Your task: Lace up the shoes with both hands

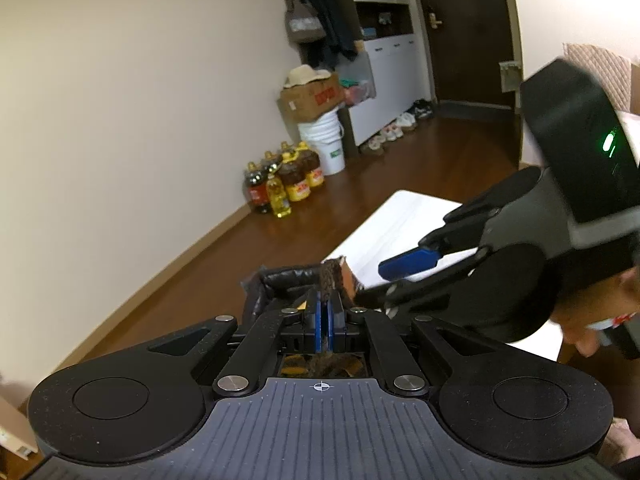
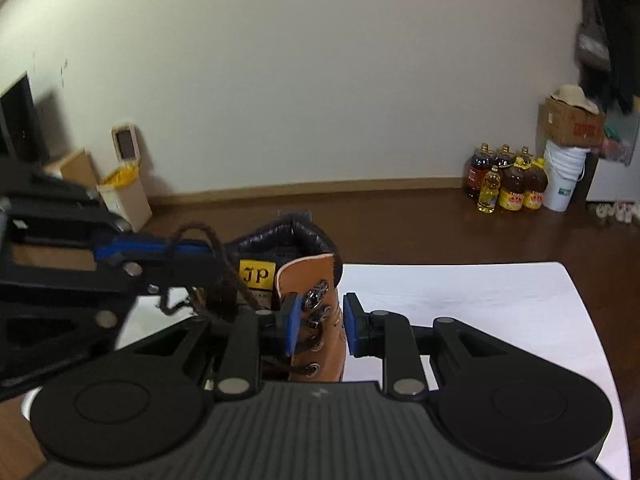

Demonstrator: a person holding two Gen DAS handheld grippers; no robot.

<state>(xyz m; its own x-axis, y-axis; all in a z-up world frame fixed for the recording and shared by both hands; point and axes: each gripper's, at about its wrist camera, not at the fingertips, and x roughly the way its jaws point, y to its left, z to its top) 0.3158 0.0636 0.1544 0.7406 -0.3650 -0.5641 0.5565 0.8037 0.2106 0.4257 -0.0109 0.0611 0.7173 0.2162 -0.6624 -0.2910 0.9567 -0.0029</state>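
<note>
on the white tabletop (image 2: 480, 304) stands the tan boot (image 2: 320, 320), its eyelet flap between the spread right hand-held gripper (image 2: 320, 322). at nine o'clock the left hand-held gripper (image 2: 192, 250) pinches the brown lace (image 2: 224, 276). oil bottles (image 2: 508, 184) at two o'clock.

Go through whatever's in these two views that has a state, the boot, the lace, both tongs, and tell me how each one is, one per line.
Tan leather lace-up boot: upright on the white table, upper hooks unlaced.
Dark brown braided lace: pinched, loose end looping over the left tongs.
Left tongs: shut on the lace.
Right tongs: open, straddling the boot's eyelet flap, pads apart from it.
</note>
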